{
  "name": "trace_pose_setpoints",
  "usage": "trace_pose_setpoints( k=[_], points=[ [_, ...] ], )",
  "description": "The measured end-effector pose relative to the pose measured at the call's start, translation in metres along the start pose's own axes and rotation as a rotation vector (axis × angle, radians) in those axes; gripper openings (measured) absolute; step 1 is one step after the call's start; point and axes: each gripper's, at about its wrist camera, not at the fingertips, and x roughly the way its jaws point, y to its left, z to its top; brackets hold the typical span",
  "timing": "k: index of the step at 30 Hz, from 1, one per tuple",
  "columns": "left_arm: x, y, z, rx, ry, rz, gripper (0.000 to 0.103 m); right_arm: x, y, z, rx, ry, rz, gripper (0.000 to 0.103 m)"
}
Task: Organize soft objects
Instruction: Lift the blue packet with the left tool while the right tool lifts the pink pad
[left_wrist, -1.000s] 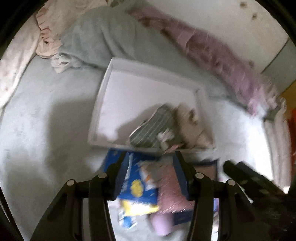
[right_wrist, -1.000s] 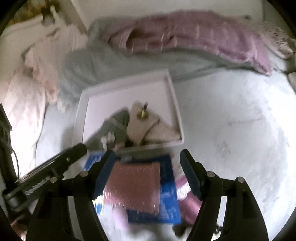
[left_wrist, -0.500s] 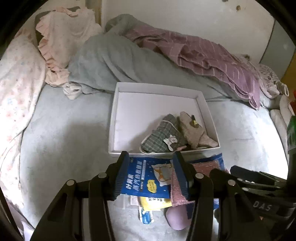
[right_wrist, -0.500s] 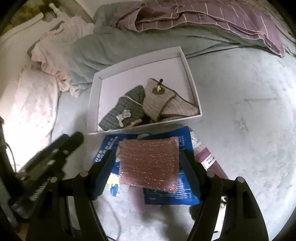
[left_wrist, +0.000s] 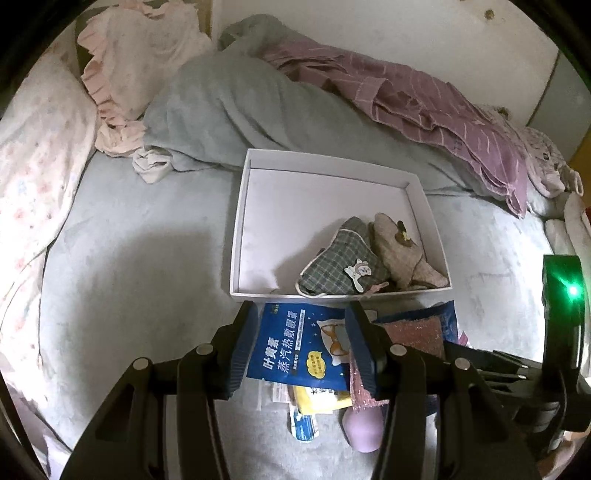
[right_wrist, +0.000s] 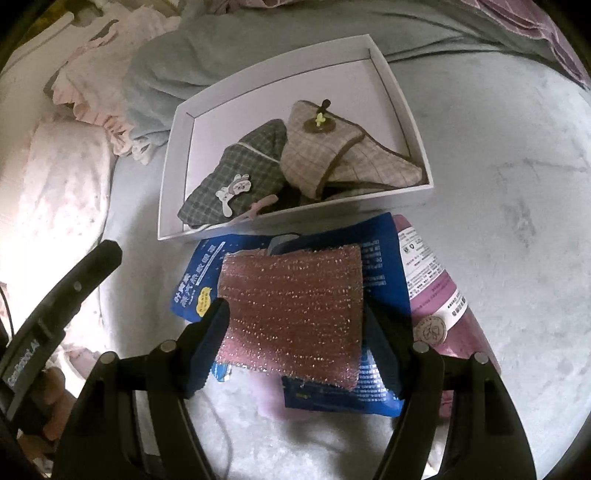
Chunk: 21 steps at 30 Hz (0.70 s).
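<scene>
A white box (left_wrist: 332, 162) (right_wrist: 277, 70) on the bed holds a green plaid soft pouch (left_wrist: 340, 258) (right_wrist: 240, 166) and a beige plaid one (left_wrist: 399, 247) (right_wrist: 332, 147). In front of it a pink glittery sponge cloth (right_wrist: 291, 306) (left_wrist: 413, 328) lies on blue packets (right_wrist: 195, 280) (left_wrist: 295, 350). My right gripper (right_wrist: 295, 310) is open and low over the sponge, a finger close beside each edge. My left gripper (left_wrist: 303, 310) hangs open above a blue packet, holding nothing. Each gripper shows in the other's view: the right gripper (left_wrist: 480, 358), the left gripper (right_wrist: 74, 288).
A purple bottle (right_wrist: 432, 288) (left_wrist: 362, 428) lies under the packets. Behind the box are a grey blanket (left_wrist: 221, 110), a purple striped garment (left_wrist: 424, 99) and a pink ruffled garment (left_wrist: 140, 55). A floral pillow (left_wrist: 37, 155) fills the left edge. Bare grey bedsheet lies on both sides of the box.
My right gripper has sunk toward the pile, so the sponge now fills the gap between its fingers. The left gripper has risen slightly and tipped up; its jaws stay as wide.
</scene>
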Motion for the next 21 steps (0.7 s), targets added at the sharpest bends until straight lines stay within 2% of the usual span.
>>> trace_pose_setpoints(
  k=[6,8,12,14,16,20,21],
  points=[
    [0.002,-0.001,-0.002,0.009,0.026,-0.022,0.049,0.01,0.005,0.0,-0.014,0.021,-0.002,0.072],
    [0.004,0.003,-0.002,0.006,0.029,-0.028,0.049,0.018,0.005,0.0,-0.018,0.048,-0.005,0.066],
    [0.015,0.023,-0.001,-0.048,0.069,-0.076,0.049,0.039,0.006,-0.001,-0.016,0.096,0.004,0.065],
    [0.024,0.033,-0.001,-0.072,0.099,-0.066,0.049,0.04,0.007,-0.001,-0.023,0.084,0.011,0.063],
    [0.033,0.046,-0.001,-0.116,0.13,-0.064,0.049,0.036,0.008,-0.002,-0.038,0.072,0.013,0.06],
    [0.053,0.068,-0.003,-0.186,0.216,-0.135,0.049,0.032,0.008,-0.004,-0.044,0.052,0.015,0.049],
    [0.058,0.072,-0.004,-0.199,0.234,-0.151,0.049,0.031,0.008,-0.005,-0.047,0.046,0.017,0.043]
  ],
)
